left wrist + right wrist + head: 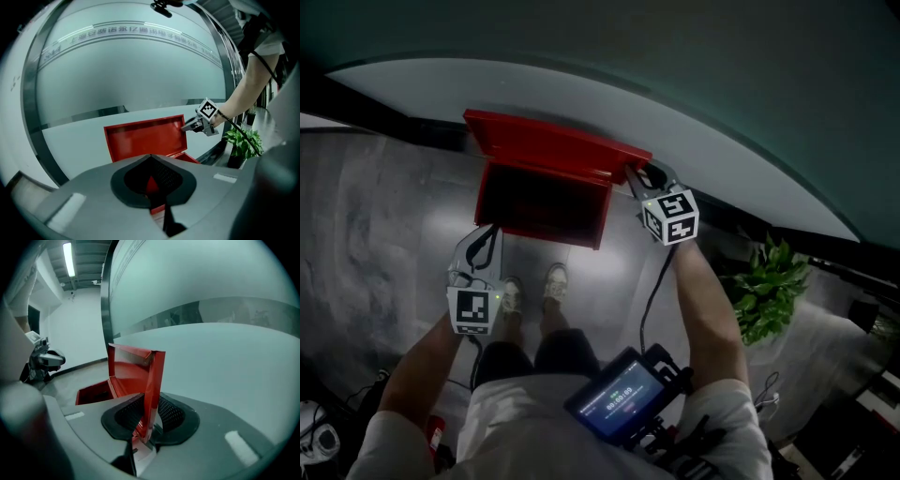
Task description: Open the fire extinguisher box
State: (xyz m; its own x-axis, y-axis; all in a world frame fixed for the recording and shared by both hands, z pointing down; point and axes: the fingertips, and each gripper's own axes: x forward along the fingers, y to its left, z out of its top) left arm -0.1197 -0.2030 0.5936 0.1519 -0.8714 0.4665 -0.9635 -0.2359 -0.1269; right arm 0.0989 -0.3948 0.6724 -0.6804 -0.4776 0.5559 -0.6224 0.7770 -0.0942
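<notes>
The red fire extinguisher box [542, 208] stands on the floor against a curved glass wall, and its inside looks dark. Its lid [551, 148] is raised and leans back toward the glass. My right gripper [636, 178] is shut on the lid's right edge. In the right gripper view that thin red edge [154, 380] stands upright between the pads. My left gripper [490, 232] hangs off the box's front left corner, apart from it, shut with nothing held. The left gripper view shows the lid [145, 138] and the right gripper [188, 126] at its upper right corner.
A potted green plant [767, 286] stands on the floor to the right of the box. The glass wall [694, 84] runs behind the box. The person's shoes [555, 281] are just in front of it. A device with a lit screen [623, 398] hangs at the waist.
</notes>
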